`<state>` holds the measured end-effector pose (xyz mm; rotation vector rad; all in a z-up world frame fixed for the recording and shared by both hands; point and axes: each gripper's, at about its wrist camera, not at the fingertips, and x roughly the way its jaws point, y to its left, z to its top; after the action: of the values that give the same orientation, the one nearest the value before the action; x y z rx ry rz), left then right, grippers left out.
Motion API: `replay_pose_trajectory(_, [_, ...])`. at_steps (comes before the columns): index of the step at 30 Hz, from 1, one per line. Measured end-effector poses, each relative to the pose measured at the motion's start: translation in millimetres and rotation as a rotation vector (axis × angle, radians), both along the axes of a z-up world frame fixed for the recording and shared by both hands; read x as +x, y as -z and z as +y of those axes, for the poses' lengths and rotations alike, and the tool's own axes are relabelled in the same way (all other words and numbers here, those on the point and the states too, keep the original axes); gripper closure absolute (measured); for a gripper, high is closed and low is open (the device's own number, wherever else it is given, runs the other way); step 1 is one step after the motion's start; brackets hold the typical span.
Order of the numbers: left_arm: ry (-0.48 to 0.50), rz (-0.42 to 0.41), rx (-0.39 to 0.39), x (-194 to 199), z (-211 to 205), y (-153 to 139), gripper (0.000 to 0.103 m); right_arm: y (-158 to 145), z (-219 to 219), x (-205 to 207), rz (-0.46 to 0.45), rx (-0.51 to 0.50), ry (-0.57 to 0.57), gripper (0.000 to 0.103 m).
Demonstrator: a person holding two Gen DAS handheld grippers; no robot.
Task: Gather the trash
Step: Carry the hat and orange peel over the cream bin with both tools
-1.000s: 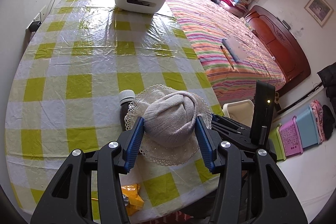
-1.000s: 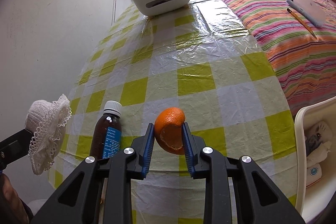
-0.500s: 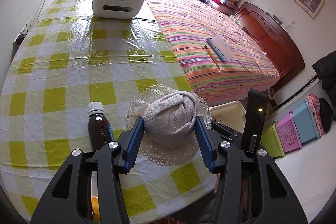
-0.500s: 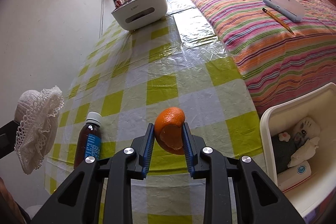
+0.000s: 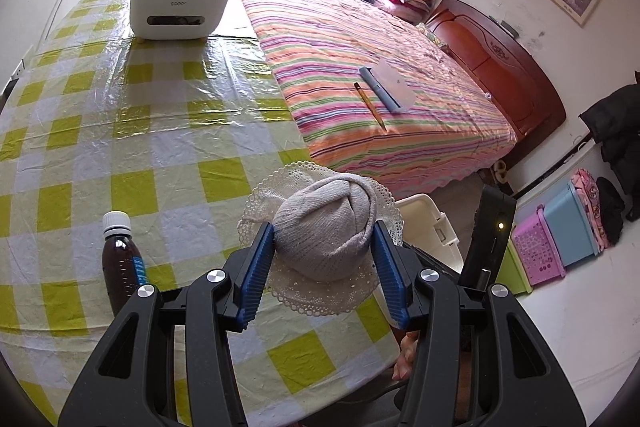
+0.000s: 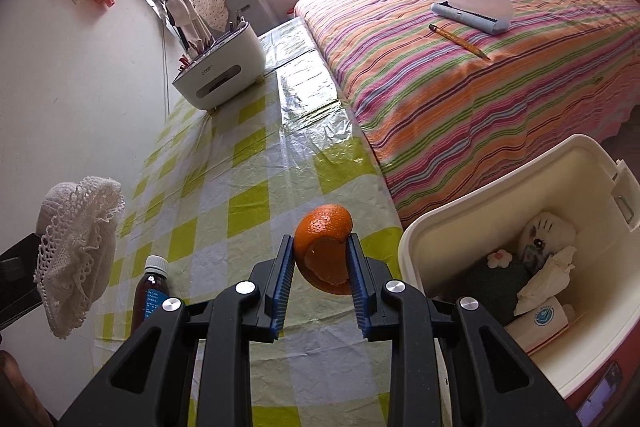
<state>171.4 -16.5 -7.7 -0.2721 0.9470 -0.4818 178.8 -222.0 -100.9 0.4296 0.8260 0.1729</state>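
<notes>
My left gripper is shut on a balled grey sock with a white lace trim, held above the near edge of the checked table. That same sock shows at the left of the right wrist view. An orange peel is pinched in my right gripper, which is shut on it above the table's right edge. Beside it on the right stands a cream bin on the floor, holding tissues, a paper cup and a soft toy. Its rim shows behind the sock.
A brown medicine bottle stands upright near the table's front edge. A white desk organiser sits at the far end. The striped bed with a pencil and a case lies to the right. Coloured baskets stand on the floor.
Both grippers have carried their loads rightward, toward the table's edge. The bin has come much further into the right wrist view, and the bottle has slid left in both views.
</notes>
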Motion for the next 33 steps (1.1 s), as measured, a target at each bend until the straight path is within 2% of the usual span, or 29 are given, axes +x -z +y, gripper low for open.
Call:
replay_pose_trajectory(9, [0.038,0.0,-0.013,5,-31,0,0.055,2,-39,-11,-0.012,0.031,0.098,0.077])
replay_pose_trajectory(15, [0.067,0.003,0.001,7,-51,6,0.055,4,-63,-21,-0.023,0.014,0.157,0.077])
replay_pose_trajectory(19, [0.072,0.008,-0.022,10,-62,10,0.055,6,-80,-25,-0.023,0.02,0.201,0.077])
replay_pose_trajectory(23, [0.092,0.01,-0.044,12,-77,14,0.055,7,-91,-28,-0.027,0.019,0.23,0.077])
replay_pose_trajectory(33, [0.143,0.002,-0.034,9,-110,22,0.055,9,-113,-37,-0.035,0.033,0.29,0.077])
